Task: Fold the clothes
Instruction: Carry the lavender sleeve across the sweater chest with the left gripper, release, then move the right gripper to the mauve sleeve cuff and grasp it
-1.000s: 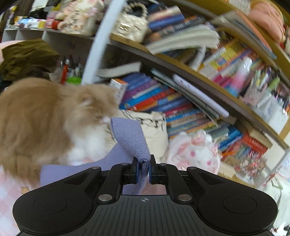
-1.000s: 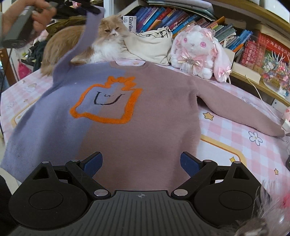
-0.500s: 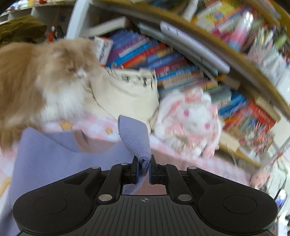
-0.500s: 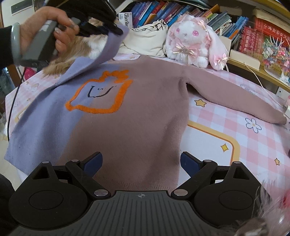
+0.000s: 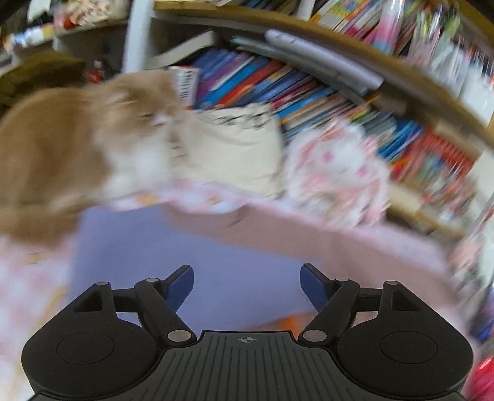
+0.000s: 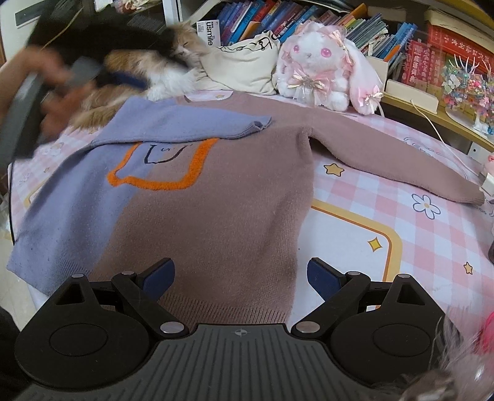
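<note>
A sweater (image 6: 222, 209), half lilac and half mauve with an orange outline on the chest, lies flat on the pink checked table cover (image 6: 386, 216). Its lilac sleeve (image 6: 191, 125) is folded across the chest, cuff near the middle. The mauve sleeve (image 6: 401, 166) stretches out to the right. My left gripper (image 5: 247, 285) is open and empty above the lilac part of the sweater (image 5: 185, 253); in the right wrist view it is a dark blur in a hand (image 6: 61, 80) at the upper left. My right gripper (image 6: 240, 277) is open over the sweater's hem.
A ginger and white cat (image 6: 160, 71) lies at the table's far edge by the sweater's collar. Beside it sit a cream tote bag (image 6: 247, 68) and a pink plush rabbit (image 6: 321, 68). Bookshelves (image 6: 308, 21) stand behind. A white cable (image 6: 441, 138) runs at the right.
The left gripper carried the lilac sleeve over the chest, opened and let it drop; the sleeve now lies folded across the sweater. The left gripper is pulling away in a blur. The right gripper stayed put.
</note>
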Action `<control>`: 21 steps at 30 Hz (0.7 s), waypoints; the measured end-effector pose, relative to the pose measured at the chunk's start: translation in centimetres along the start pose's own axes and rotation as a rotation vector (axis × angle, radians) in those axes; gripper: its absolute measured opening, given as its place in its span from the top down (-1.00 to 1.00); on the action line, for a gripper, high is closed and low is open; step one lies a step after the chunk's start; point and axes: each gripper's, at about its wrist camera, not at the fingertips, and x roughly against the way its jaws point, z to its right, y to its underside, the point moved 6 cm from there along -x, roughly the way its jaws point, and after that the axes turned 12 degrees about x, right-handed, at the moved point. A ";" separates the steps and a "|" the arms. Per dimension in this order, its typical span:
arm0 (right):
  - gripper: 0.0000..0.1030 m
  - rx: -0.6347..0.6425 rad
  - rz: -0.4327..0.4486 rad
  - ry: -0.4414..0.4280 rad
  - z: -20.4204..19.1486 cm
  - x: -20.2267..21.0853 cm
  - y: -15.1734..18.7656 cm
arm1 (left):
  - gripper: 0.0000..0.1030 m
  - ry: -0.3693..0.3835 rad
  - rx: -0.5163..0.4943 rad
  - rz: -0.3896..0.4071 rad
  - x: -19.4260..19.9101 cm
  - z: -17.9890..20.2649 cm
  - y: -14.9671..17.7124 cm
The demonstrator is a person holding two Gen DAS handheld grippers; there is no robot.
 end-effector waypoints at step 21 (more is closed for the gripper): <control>-0.80 -0.035 -0.048 0.029 2.7 -1.2 -0.2 | -0.55 -0.287 -0.180 -0.079 2.2 -4.1 8.4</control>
